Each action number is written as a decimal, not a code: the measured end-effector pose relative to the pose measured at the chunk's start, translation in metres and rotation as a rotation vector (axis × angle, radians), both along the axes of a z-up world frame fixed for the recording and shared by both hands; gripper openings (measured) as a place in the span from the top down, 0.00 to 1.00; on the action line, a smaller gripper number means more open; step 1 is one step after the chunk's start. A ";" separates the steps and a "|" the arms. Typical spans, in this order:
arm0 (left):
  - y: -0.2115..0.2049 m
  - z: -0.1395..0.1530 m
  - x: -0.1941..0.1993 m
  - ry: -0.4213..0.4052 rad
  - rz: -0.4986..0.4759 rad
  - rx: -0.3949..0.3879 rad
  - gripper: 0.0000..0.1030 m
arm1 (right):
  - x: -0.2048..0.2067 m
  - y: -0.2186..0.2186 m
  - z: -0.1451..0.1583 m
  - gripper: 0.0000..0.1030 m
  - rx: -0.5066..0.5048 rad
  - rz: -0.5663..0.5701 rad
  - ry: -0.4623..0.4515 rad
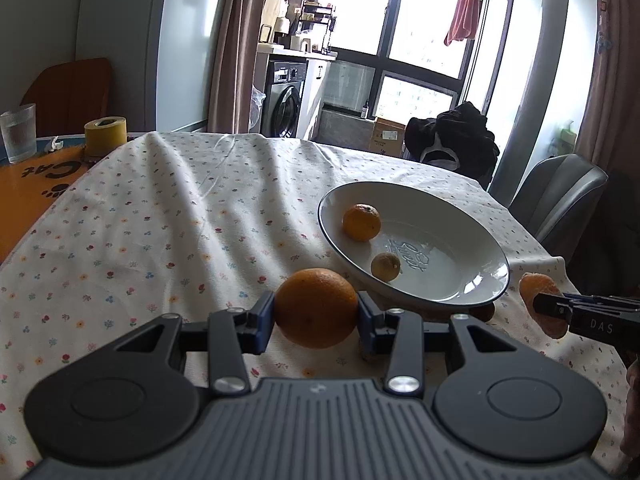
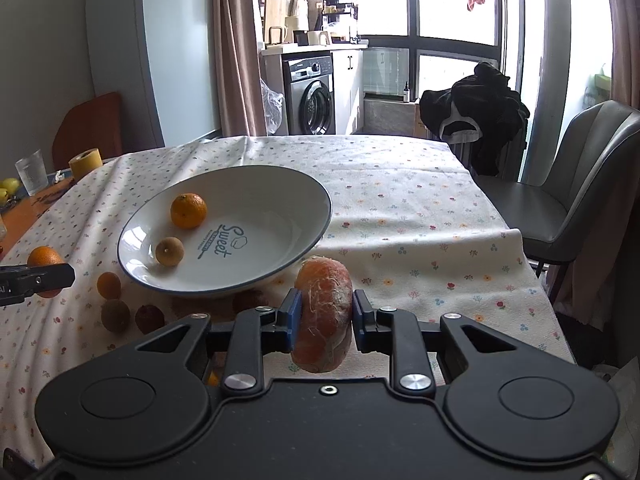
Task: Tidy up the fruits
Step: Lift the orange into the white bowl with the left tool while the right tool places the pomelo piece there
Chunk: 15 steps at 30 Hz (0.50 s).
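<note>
- The left gripper (image 1: 316, 314) has its fingers (image 1: 262, 320) clamped on a whole orange (image 1: 316, 313), one pad on each side, held just above the flowered tablecloth (image 1: 160, 232).
- The right gripper (image 2: 323, 314) has its fingers (image 2: 291, 316) clamped on a peeled orange (image 2: 324, 312) streaked with white pith; the left view catches only its edge at the far right, behind a dark finger.
- Ahead of the left fingers and to their right sits the white plate (image 1: 472, 240); ahead of the right fingers and to their left, it shows the word "Sweet".
- In the plate lie a small mandarin (image 2: 188, 210) and, nearer, a dull brownish round fruit (image 2: 169, 251), apart from each other.
- Only the right view shows loose fruits on the cloth beside the plate's near rim: a small orange one (image 2: 109, 285), a brown one (image 2: 115, 315) and a dark reddish one (image 2: 149, 319); another reddish shape under the rim is too shadowed to name.
- Far to the left, on the bare table, stand a tape roll (image 1: 105, 131) and a glass (image 1: 18, 133).
- A hand is cut off at the left view's right edge.
</note>
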State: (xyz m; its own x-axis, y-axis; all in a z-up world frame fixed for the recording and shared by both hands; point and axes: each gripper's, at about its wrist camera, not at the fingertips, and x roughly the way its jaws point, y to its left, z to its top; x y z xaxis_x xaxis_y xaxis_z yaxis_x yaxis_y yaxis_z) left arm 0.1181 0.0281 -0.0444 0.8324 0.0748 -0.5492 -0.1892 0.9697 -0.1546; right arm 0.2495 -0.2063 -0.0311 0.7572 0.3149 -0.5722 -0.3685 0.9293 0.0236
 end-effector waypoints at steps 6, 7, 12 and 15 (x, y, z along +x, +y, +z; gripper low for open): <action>-0.005 0.007 0.004 -0.013 -0.013 0.008 0.60 | 0.002 0.000 0.010 0.76 0.016 0.010 -0.027; -0.005 0.007 0.004 -0.015 -0.015 0.009 0.60 | 0.003 0.000 0.012 0.76 0.020 0.011 -0.031; -0.007 0.010 0.010 -0.022 -0.025 0.016 0.60 | 0.005 0.004 0.016 0.76 0.030 0.021 -0.044; -0.009 0.011 0.015 -0.025 -0.030 0.019 0.60 | 0.008 0.006 0.018 0.76 0.036 0.030 -0.049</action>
State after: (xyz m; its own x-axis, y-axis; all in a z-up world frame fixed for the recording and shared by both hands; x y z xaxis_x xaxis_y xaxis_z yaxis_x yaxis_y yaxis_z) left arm 0.1333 0.0194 -0.0329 0.8480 0.0599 -0.5266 -0.1562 0.9777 -0.1404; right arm 0.2572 -0.2007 -0.0130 0.7743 0.3570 -0.5225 -0.3973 0.9169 0.0376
